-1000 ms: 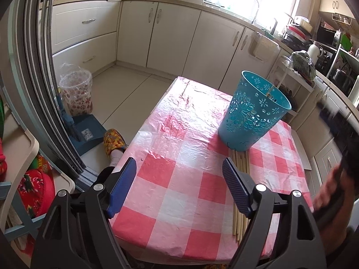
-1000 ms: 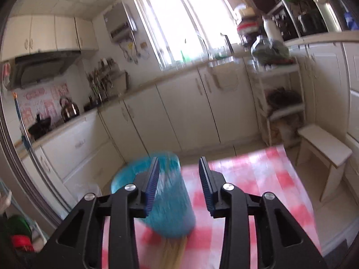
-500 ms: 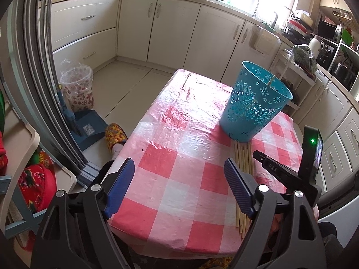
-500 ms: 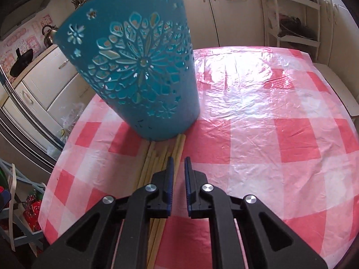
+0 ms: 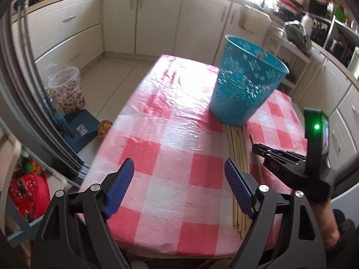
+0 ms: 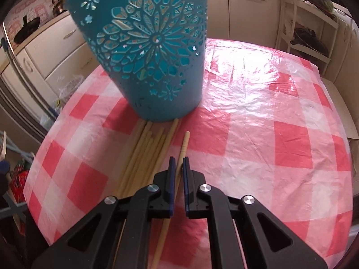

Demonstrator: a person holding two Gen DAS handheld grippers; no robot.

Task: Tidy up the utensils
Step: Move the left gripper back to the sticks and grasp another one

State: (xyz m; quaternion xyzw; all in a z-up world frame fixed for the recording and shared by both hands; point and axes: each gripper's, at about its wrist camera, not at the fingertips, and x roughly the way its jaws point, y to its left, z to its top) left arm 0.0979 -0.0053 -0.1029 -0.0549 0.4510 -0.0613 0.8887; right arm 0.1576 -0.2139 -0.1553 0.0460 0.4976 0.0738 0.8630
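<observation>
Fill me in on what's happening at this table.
A person holding two grippers is tidying chopsticks. The right gripper has just closed on one chopstick lying slightly apart from the bundle of chopsticks on the checked tablecloth. The blue basket stands just beyond them. The left gripper hovers open, holding nothing.

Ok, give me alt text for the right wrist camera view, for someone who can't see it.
The right tool has closed on a single pale wooden chopstick lying on a red-and-white checked plastic tablecloth. Just left of it lies a bundle of pale wooden chopsticks, their far ends reaching the base of an upright teal plastic basket with flower cut-outs.
</observation>
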